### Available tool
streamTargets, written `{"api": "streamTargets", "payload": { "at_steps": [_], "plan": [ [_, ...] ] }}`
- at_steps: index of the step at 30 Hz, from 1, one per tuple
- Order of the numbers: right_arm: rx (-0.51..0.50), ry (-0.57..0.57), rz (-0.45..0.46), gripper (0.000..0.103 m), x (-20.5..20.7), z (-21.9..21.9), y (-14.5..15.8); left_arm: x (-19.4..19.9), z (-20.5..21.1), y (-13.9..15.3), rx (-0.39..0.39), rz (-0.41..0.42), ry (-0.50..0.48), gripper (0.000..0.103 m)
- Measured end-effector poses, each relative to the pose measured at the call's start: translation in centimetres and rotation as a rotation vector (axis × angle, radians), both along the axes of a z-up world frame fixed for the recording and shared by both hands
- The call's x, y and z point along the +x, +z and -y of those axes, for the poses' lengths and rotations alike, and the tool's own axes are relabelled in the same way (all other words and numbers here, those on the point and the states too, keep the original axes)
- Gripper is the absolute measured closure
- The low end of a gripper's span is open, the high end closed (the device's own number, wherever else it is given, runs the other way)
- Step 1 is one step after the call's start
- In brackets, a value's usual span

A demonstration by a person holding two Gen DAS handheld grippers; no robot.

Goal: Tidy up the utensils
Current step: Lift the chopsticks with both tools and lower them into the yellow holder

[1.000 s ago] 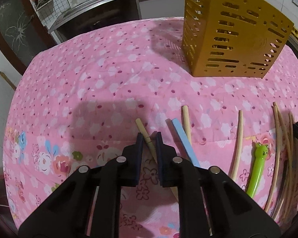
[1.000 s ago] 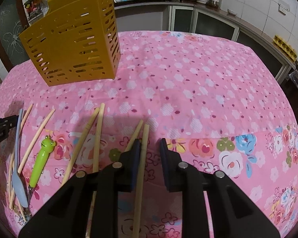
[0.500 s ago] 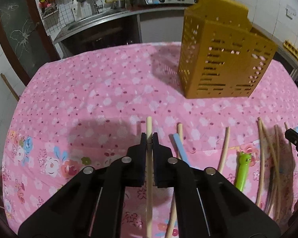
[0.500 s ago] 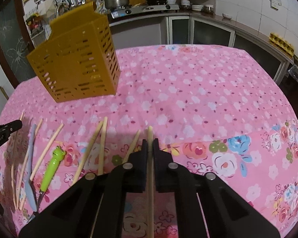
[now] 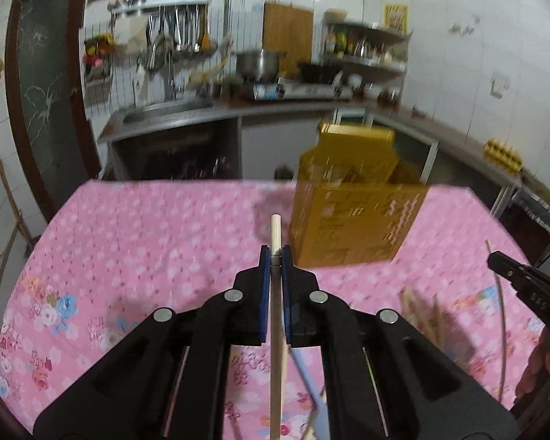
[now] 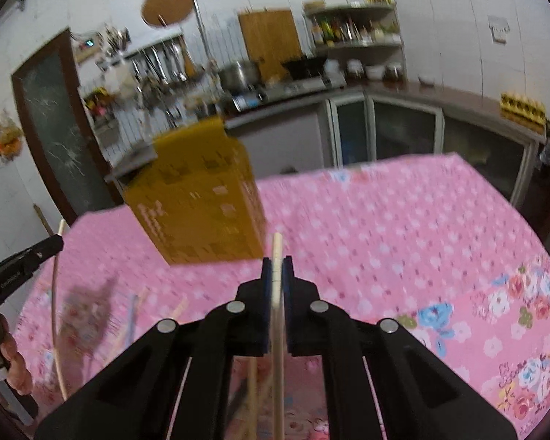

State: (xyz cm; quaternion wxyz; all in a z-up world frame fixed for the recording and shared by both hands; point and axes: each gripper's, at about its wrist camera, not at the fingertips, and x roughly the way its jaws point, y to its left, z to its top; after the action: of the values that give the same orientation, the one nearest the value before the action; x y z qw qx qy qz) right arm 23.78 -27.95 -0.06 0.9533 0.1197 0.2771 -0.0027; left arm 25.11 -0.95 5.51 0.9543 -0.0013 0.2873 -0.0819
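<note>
Yellow slotted holder [image 5: 352,216] stands on pink cloth [image 5: 146,242], contents blurred; each claw [image 5: 275,256] [image 6: 277,267] grips a chopstick [image 5: 275,234] [image 6: 277,253].

Light: the room is being lit dimly and evenly from indoors.
Shadow: a soft shadow is being cast on the tablecloth [image 5: 146,242] beside the yellow basket [image 5: 355,220].
Blur: the basket, cloth pattern and shelves [image 6: 355,25] are being smeared by motion.
Sharpness: only the grippers are being kept crisp.
Edges: both views are being bent and darkened at the rim.
</note>
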Motion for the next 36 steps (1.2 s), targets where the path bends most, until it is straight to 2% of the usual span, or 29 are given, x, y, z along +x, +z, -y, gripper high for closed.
{"api": "streamTargets", "payload": {
  "at_steps": [5,10,13,20,29,36],
  "plan": [
    [0.013,0.025,0.123,0.097,-1.5,-0.6,2.5,-1.6,-0.3,1.9,-0.062,0.089,-0.028,0.098],
    [0.033,0.042,0.240,0.097,-3.4,-1.1,4.3,-2.6,-0.7,3.1,-0.104,0.130,-0.039,0.098],
    [0.025,0.047,0.273,0.097,-4.0,-1.5,4.9,-3.2,-0.5,3.6,-0.108,0.146,-0.049,0.098],
    [0.023,0.053,0.282,0.097,-4.0,-1.9,5.2,-3.8,0.0,4.4,-0.091,0.168,-0.064,0.098],
    [0.004,0.038,0.232,0.097,-3.1,-2.0,4.8,-3.5,-0.1,4.4,-0.088,0.154,-0.065,0.098],
    [-0.019,0.042,0.246,0.097,-2.1,-2.5,6.4,-2.6,-0.1,5.8,-0.090,0.173,-0.076,0.098]
  ]
}}
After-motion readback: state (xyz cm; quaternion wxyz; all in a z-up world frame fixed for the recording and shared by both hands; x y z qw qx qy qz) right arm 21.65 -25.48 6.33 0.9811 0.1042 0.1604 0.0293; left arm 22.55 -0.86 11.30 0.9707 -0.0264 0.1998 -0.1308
